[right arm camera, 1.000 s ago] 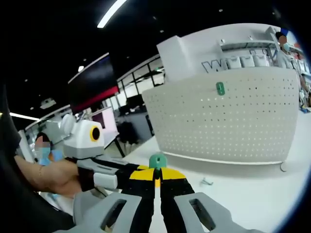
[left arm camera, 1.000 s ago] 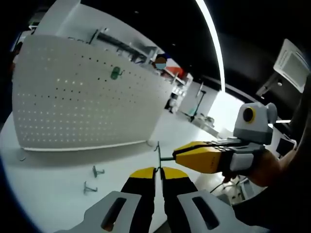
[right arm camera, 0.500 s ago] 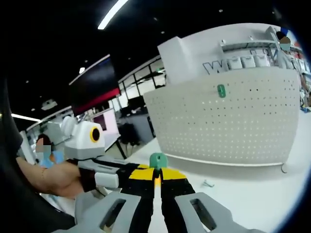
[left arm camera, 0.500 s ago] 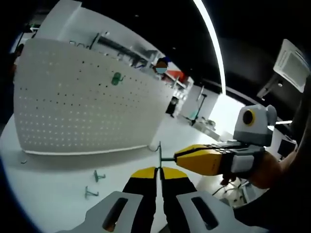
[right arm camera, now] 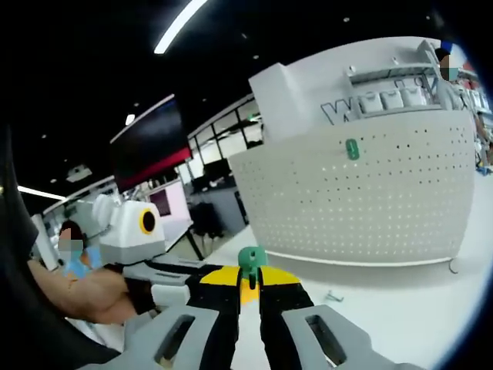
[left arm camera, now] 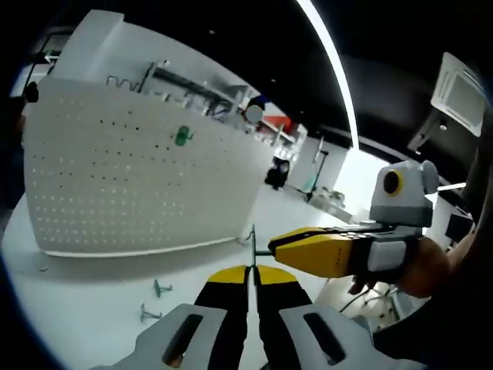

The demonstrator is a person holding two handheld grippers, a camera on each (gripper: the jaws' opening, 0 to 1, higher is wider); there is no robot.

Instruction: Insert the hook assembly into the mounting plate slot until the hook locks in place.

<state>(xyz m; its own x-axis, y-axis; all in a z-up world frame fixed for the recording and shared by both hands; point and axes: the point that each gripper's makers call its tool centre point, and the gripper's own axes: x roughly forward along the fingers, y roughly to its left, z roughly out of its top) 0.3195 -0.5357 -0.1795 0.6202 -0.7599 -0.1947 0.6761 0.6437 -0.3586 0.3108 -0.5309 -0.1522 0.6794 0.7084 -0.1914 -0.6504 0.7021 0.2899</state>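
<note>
Holding left gripper view: our left gripper (left arm camera: pixel 248 271) pinches the wire hook (left arm camera: pixel 252 245); the right gripper (left arm camera: pixel 271 248) meets it.
Right gripper view: jaws clamp the green plate (right arm camera: pixel 249 260) before the pegboard (right arm camera: pixel 370 200); we should align squarely.

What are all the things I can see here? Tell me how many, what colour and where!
pegboard: one, white with rows of small holes, standing upright on the table.
green piece on the pegboard: one, green, high on its face.
loose hooks: two, green-grey, lying on the table in front of the pegboard.
table: one, white, under everything.
green plate: one, green, at the right gripper's tips.
thin hook: one, dark metal, between the two grippers' tips.
left gripper: one, yellow, black and grey, shut.
right gripper: one, same colours.
</note>
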